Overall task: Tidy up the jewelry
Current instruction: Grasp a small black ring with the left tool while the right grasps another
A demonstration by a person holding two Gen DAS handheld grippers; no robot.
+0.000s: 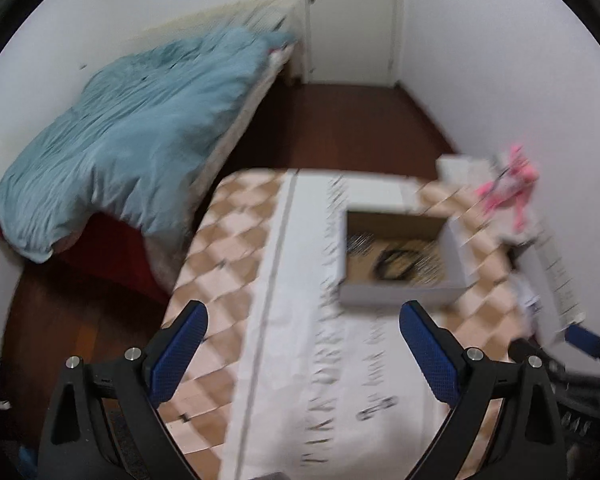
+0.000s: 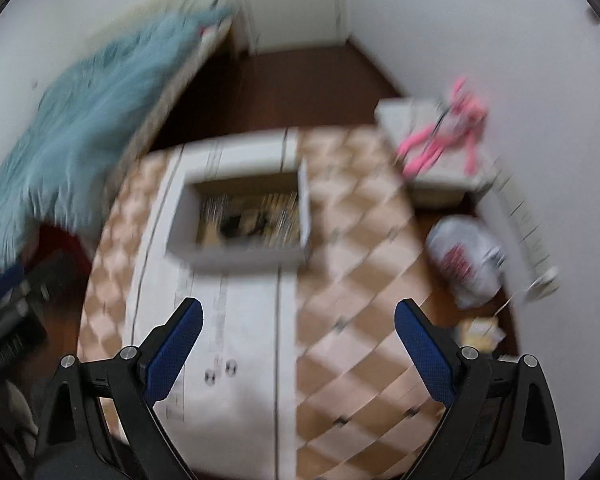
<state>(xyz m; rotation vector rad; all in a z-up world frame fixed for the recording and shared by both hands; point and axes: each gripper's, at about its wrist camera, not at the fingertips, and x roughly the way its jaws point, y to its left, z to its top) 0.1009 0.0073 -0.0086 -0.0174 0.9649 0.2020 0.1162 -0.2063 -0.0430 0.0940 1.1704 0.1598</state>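
While both views smear with motion, the left gripper (image 1: 302, 346) and right gripper (image 2: 298, 344) hang above the checkered table (image 1: 236, 248), jaws spread wide and empty. Dark jewelry (image 1: 394, 264) lies inside the open white box (image 1: 396, 294) ahead. Reaching in this fast risks knocking the box.

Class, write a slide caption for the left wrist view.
Open left gripper hovers above checkered table, facing the open white box.
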